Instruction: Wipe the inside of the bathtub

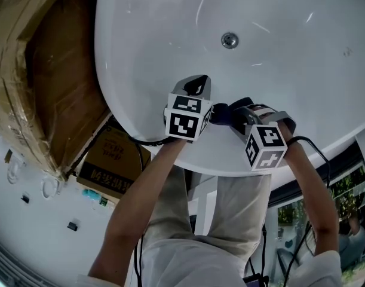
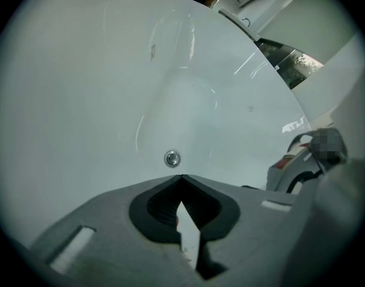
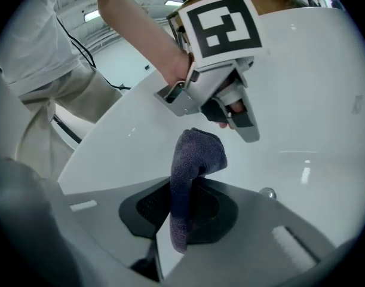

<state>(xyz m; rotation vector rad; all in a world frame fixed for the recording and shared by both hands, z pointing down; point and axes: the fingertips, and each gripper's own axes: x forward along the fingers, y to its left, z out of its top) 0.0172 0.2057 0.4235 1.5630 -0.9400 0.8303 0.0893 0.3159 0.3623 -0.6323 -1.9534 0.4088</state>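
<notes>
The white bathtub (image 1: pixel 290 70) fills the head view, its metal drain (image 1: pixel 230 40) on the floor of the basin. My left gripper (image 1: pixel 198 86) hangs over the near inner wall, shut with nothing in it. In the left gripper view its jaws (image 2: pixel 181 178) meet just below the drain (image 2: pixel 172 158). My right gripper (image 1: pixel 238 116) sits beside it over the near rim, shut on a dark blue cloth (image 1: pixel 225 113). The right gripper view has the cloth (image 3: pixel 194 157) standing up folded between the jaws, with the left gripper (image 3: pixel 245 121) just beyond and the drain (image 3: pixel 267 192) low right.
Large cardboard boxes (image 1: pixel 45 82) wrapped in film stand left of the tub, with a smaller printed box (image 1: pixel 113 160) below them. Cables trail from both grippers along the person's arms. The tub's near rim (image 1: pixel 218 160) lies against the person's legs.
</notes>
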